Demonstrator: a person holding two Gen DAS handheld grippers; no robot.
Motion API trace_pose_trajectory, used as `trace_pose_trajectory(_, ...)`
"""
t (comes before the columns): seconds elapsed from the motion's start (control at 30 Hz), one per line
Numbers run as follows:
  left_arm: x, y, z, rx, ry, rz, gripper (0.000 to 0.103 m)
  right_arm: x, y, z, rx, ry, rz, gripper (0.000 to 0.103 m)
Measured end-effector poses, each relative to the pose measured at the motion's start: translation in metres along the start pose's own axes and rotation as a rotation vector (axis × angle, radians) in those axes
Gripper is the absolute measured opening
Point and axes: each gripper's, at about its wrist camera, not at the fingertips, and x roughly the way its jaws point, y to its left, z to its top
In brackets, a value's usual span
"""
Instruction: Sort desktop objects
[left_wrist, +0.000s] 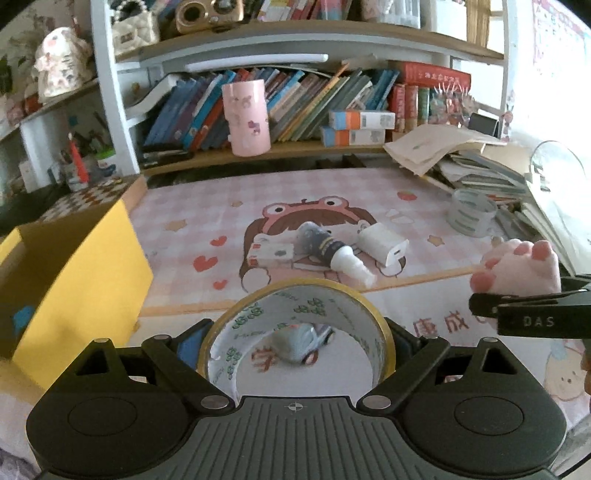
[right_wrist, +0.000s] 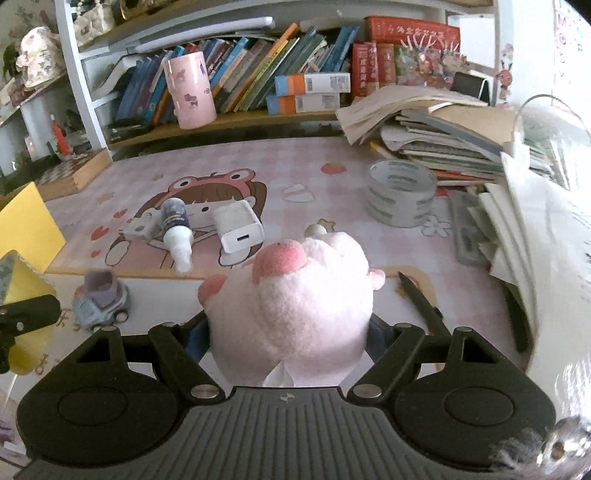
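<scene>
My left gripper (left_wrist: 295, 341) is shut on a yellow-edged roll of printed tape (left_wrist: 306, 295), held upright above the desk mat. A small toy car (right_wrist: 101, 302) stands on the mat and shows through the roll's hole. My right gripper (right_wrist: 288, 332) is shut on a pink plush paw (right_wrist: 291, 295), lifted off the desk. In the left wrist view that paw (left_wrist: 521, 266) hangs at the right edge. On the mat lie a dark bottle with a white cap (left_wrist: 332, 247), a white charger (left_wrist: 384, 245) and a small white box (left_wrist: 269, 254).
A yellow open box (left_wrist: 74, 280) stands at the left. A stack of clear tape rolls (right_wrist: 400, 192) and a black pen (right_wrist: 423, 302) lie at the right, beside a messy pile of books and papers (right_wrist: 443, 129). A pink cup (left_wrist: 245, 118) stands on the book shelf behind.
</scene>
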Motion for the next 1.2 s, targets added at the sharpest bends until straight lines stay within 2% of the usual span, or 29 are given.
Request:
trace_pose_trajectory(0.3,-0.031,0.006,-0.012,-0.054,-0.001,-0.040,0.094,-0.041,0.013,-0.015,0.037,-0.020,0.025,0.077)
trace_pose_trajectory(0.6,-0.061,0.023,-0.021,-0.058,-0.059,-0.097,0.094,-0.078,0.041,-0.030,0.052,-0.059,0.002,0.077)
trace_pose_trajectory(0.8,-0.085,0.048,-0.032,-0.073,-0.094,-0.131,0.094,-0.099,0.068,-0.036,0.039,-0.087,-0.003,0.077)
trace_pose_trajectory(1.2,-0.121,0.114,-0.065,-0.100,-0.103,-0.152,0.094,-0.130,0.144,-0.060,-0.013,-0.114,-0.021,0.077)
